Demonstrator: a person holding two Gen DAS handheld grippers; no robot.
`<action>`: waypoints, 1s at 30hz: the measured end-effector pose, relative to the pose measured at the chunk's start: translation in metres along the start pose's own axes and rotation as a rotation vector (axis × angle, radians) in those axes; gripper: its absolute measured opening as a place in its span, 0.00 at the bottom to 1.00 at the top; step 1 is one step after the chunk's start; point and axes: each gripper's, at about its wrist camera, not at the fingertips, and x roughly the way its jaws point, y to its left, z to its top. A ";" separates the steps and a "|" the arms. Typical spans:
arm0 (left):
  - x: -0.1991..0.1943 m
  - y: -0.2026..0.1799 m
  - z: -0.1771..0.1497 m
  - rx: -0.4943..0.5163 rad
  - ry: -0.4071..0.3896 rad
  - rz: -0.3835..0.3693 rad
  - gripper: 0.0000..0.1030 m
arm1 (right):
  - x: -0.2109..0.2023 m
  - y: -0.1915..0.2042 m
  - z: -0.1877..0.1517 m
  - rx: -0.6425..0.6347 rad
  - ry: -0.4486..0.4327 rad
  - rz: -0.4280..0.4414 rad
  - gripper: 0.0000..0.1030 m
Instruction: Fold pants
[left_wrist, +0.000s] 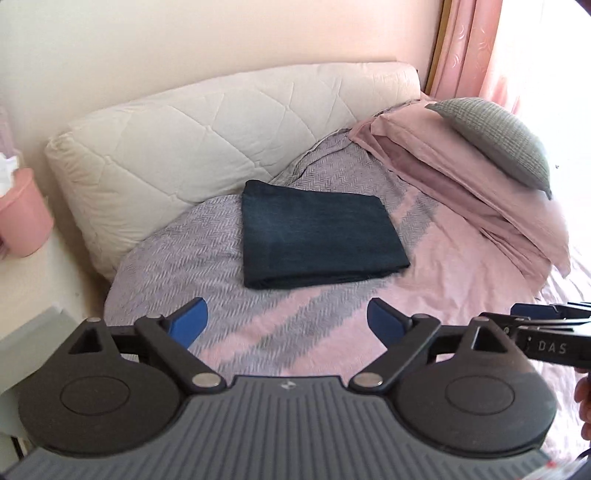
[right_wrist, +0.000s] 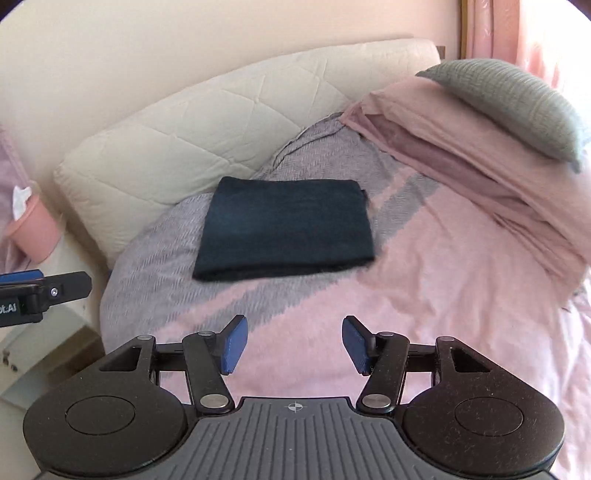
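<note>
Nearest the lens, the left gripper (left_wrist: 287, 320) is seen with its blue pads spread wide and nothing between them. The right gripper (right_wrist: 291, 345) is likewise parted, less widely, and empty. Ahead of both, well clear of the fingertips, the dark blue pants (left_wrist: 317, 234) are laid on the bed cover (left_wrist: 424, 295) as a compact folded rectangle, its long axis running across the view. Neither gripper is clearly the nearer. The fold is judged complete, with only withdrawal or a tidying touch left.
</note>
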 end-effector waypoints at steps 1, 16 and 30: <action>-0.012 -0.006 -0.006 0.008 -0.008 0.019 0.92 | -0.011 -0.001 -0.005 0.009 -0.002 0.008 0.52; -0.128 -0.051 -0.073 -0.033 -0.025 0.036 0.96 | -0.136 -0.011 -0.068 0.026 -0.037 0.139 0.52; -0.127 -0.065 -0.086 -0.030 0.021 0.049 0.95 | -0.144 -0.011 -0.078 -0.021 -0.025 0.179 0.52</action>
